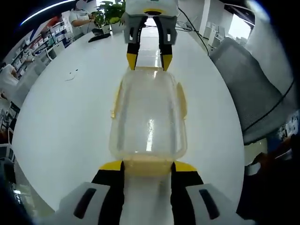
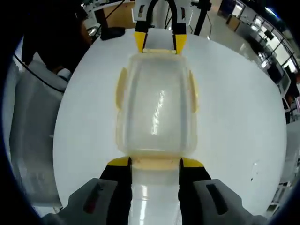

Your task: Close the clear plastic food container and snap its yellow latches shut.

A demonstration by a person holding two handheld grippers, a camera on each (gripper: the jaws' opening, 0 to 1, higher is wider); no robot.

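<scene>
Here, in the left gripper view, the left gripper is standing with its jaws spread, their yellow tips flanking the near end latch of the clear plastic food container. The container is sitting lid-on at the middle of the white table, and nothing is showing through its walls. Yellow side latches are lying along its long edges. At the far end, the right gripper is likewise bracketing the opposite end latch, jaws parted. Beyond, a grey chair is standing beside the table.
</scene>
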